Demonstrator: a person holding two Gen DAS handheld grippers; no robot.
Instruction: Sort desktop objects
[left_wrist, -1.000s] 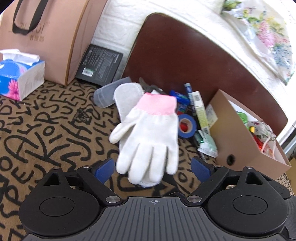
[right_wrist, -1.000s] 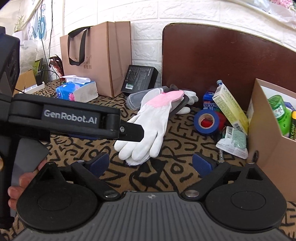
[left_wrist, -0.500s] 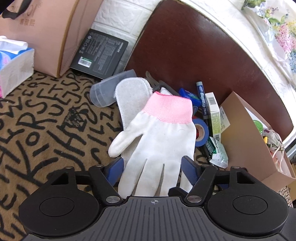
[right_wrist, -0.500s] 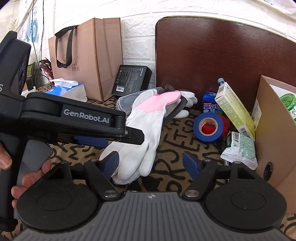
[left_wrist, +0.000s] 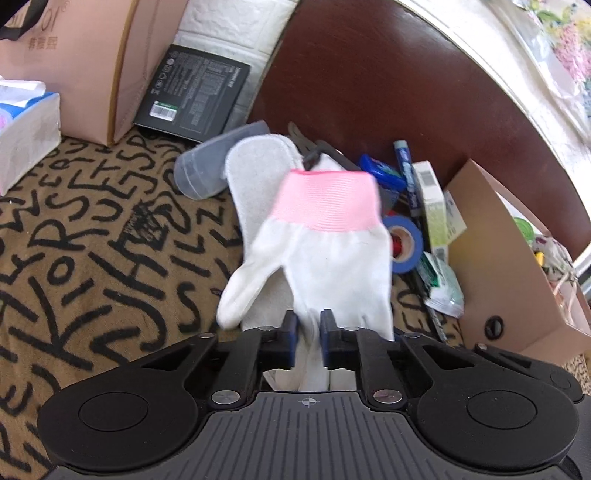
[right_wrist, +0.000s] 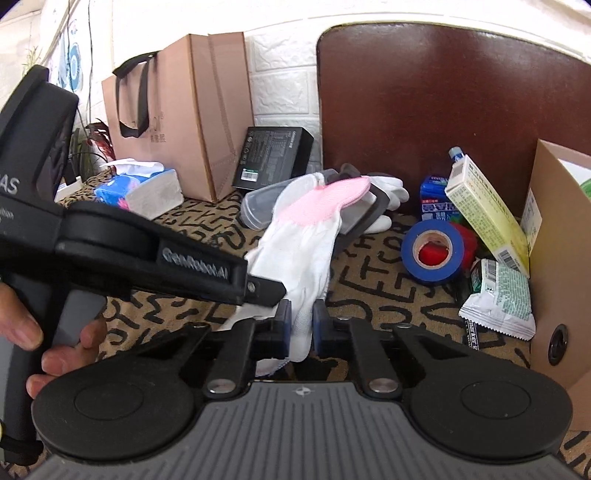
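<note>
A white glove (left_wrist: 332, 251) with a pink cuff lies on the patterned cloth, over a second pale glove (left_wrist: 258, 166). My left gripper (left_wrist: 308, 328) is shut on the white glove's fingers. In the right wrist view the same glove (right_wrist: 303, 251) is bunched up, and my right gripper (right_wrist: 301, 321) is shut on its finger end too. The left gripper (right_wrist: 266, 291) reaches in from the left, held by a person's hand (right_wrist: 26, 328), and grips the glove just beside the right one. The glove's fingertips are hidden behind the jaws.
A blue tape roll (right_wrist: 432, 251), a yellow-green carton (right_wrist: 487, 214) and a sachet (right_wrist: 498, 299) lie right of the glove, next to an open cardboard box (right_wrist: 557, 258). A paper bag (right_wrist: 184, 110), tissue box (right_wrist: 144, 188), black box (left_wrist: 195, 96) and clear case (left_wrist: 207, 166) stand behind.
Both grippers moved forward onto the glove and went from wide open to shut on its fingers. The glove is now pinched and bunched up.
</note>
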